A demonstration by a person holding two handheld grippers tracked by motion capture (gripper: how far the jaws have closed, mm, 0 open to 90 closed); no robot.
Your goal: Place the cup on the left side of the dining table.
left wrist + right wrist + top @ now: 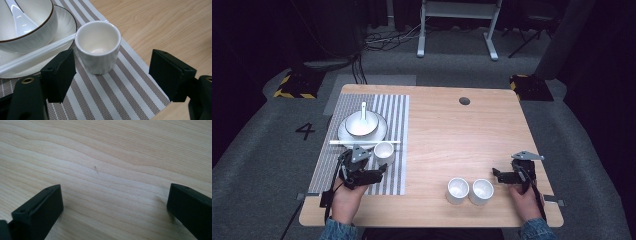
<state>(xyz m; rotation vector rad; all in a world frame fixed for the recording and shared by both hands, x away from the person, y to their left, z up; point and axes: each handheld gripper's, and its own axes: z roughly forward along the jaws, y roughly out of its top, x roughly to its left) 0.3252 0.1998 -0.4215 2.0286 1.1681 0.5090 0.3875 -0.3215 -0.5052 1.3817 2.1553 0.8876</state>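
The white cup [98, 46] stands on the striped mat just ahead of the left tool's [117, 75] open, empty jaws.

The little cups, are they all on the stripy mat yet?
Not yet. One cup already stands upright on the striped mat, beside the plate with its bowl, spoon and chopsticks. The left gripper sits open just behind that cup, not touching it. Two more cups wait on the bare table. The right gripper is open beside them, holding nothing.
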